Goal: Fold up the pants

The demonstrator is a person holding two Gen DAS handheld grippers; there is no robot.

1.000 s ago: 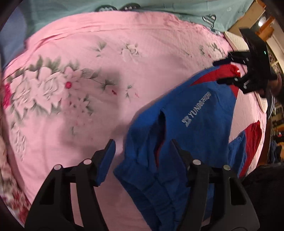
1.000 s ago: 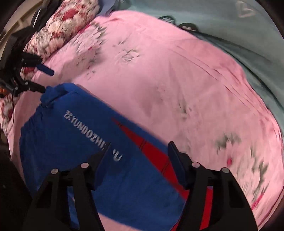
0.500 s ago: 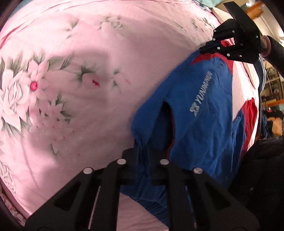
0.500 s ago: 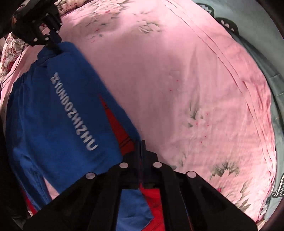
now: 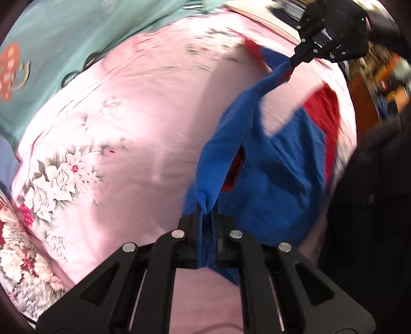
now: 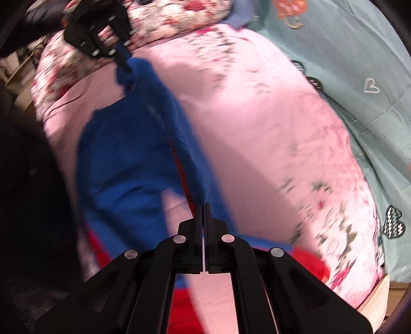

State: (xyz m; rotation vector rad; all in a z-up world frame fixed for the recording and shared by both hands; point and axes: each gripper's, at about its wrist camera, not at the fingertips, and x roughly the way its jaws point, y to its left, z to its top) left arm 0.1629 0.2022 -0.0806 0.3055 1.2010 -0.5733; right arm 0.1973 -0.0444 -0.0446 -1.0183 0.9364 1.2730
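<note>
The blue pants (image 5: 272,177) with red panels hang stretched between my two grippers above the pink bedspread. My left gripper (image 5: 206,213) is shut on a bunched blue edge of the pants. My right gripper (image 6: 203,208) is shut on the other end of the same blue edge; it shows far off in the left wrist view (image 5: 295,60). The left gripper shows at the top left of the right wrist view (image 6: 123,61). In the right wrist view the pants (image 6: 133,154) sag below the taut edge, with red cloth low down.
The pink floral bedspread (image 5: 123,133) covers the bed. A teal sheet (image 6: 359,64) lies beyond it. A floral pillow (image 6: 167,18) sits at one end. The person's dark clothing (image 5: 372,205) is by the bed's edge.
Both grippers were open a second ago, then shut on the pants' edge. Since then they have lifted it, and the pants now hang between them off the bedspread.
</note>
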